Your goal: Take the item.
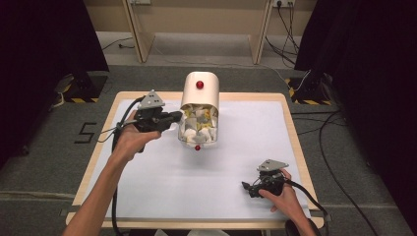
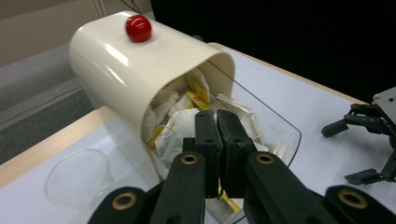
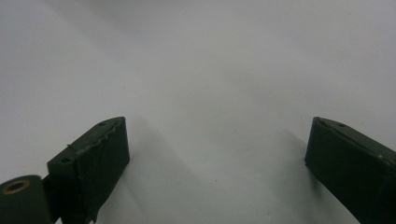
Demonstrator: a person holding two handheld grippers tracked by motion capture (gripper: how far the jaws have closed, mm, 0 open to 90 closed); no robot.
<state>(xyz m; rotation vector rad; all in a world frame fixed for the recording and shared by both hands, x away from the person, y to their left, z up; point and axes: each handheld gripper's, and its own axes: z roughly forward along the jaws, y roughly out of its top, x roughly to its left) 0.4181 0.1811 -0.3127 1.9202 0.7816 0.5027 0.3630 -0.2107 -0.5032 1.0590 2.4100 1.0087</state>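
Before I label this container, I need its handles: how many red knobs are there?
2: one red knob sits on top of the cream lid, another at the clear tray's near end. Others may be hidden.

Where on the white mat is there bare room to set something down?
Bare: the white mat between the hands, and right of the cream dome-lidded box of tea bags. Crowded: the box's left, with the left tool and a clear plastic cup.
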